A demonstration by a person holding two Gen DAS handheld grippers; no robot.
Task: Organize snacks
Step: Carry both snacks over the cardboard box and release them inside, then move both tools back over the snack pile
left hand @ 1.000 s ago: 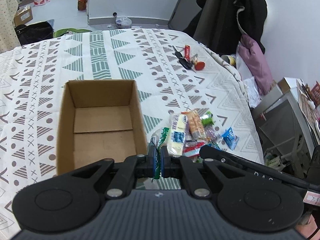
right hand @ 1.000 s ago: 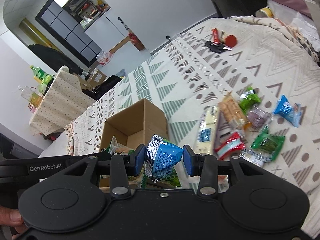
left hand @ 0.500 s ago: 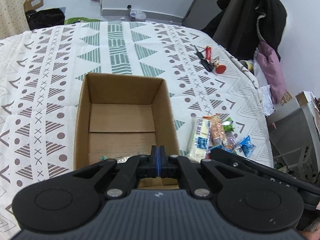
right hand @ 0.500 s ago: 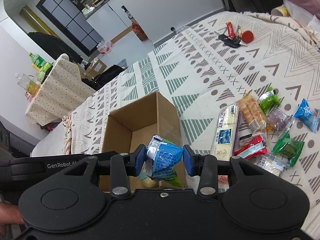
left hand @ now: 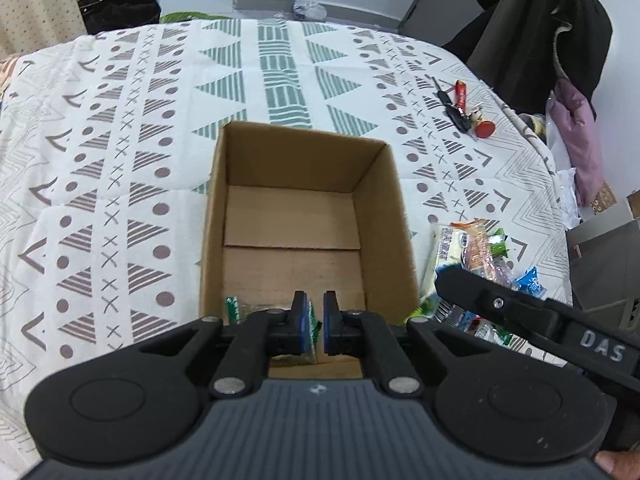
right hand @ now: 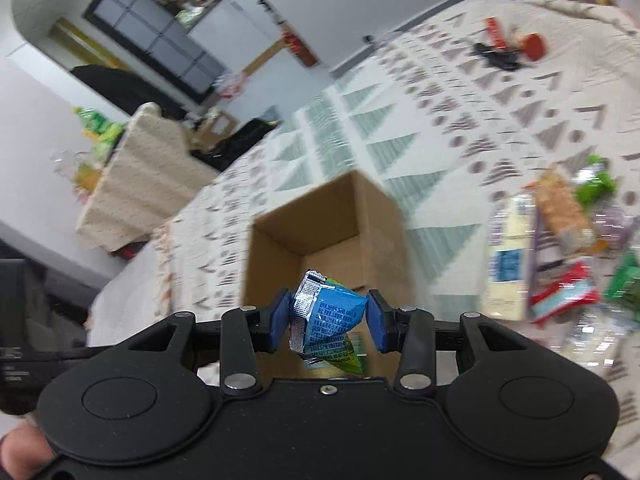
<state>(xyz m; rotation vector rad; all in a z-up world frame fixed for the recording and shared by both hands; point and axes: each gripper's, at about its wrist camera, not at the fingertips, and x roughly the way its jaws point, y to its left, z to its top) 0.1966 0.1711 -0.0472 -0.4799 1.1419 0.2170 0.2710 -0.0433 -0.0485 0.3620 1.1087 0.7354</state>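
An open cardboard box stands on the patterned bedspread. My left gripper hangs over the box's near end with its blue pads a narrow gap apart. A green snack packet lies on the box floor under it, partly hidden by the fingers. In the right wrist view my right gripper is shut on a crumpled blue and green snack packet, just above the box at its near rim. Loose snacks lie in a pile to the right of the box.
The snack pile is blurred in the right wrist view. Keys with a red fob lie at the far right of the bed. The right gripper's black body crosses the left view beside the box. Clothes hang over a chair.
The left gripper moved over the box and its jaws parted; the green packet now lies in the box. The right gripper carried the blue packet left, over the box.
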